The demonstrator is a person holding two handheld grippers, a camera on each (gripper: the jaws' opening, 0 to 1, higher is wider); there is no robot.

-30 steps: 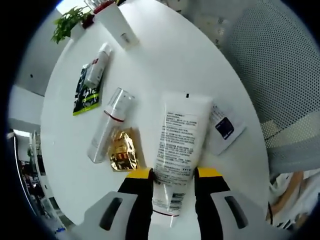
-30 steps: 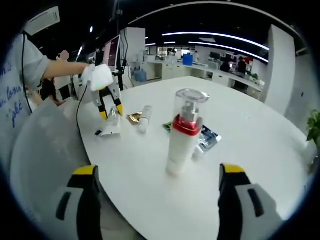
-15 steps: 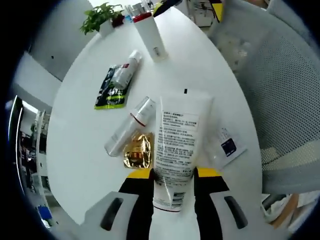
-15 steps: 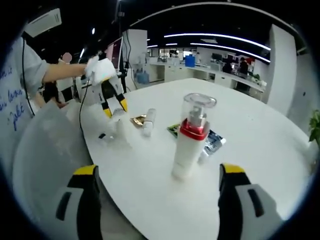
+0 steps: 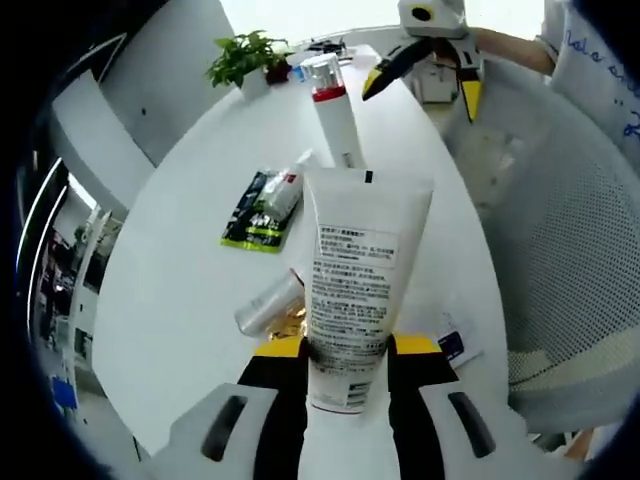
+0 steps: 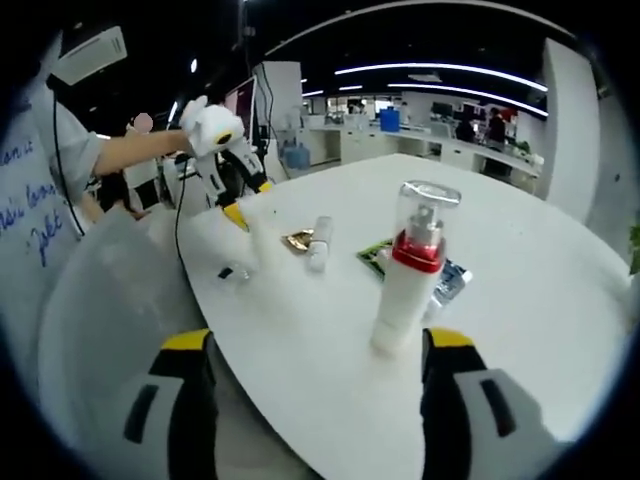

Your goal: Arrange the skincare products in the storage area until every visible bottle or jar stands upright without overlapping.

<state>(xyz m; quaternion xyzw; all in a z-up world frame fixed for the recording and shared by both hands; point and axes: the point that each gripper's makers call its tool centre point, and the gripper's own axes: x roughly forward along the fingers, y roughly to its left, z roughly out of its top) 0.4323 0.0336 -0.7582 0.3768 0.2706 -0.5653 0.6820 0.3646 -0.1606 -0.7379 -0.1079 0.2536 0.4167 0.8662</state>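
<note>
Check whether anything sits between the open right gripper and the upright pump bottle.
Nothing visible does: bare white table separates the right gripper from the pump bottle, standing just ahead of its open jaws.

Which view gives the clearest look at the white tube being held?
The left gripper view: the white tube sits close up between the left tool, its printed label facing the camera. In the right gripper view the tube is far off, small and blurred, hanging below that tool.
</note>
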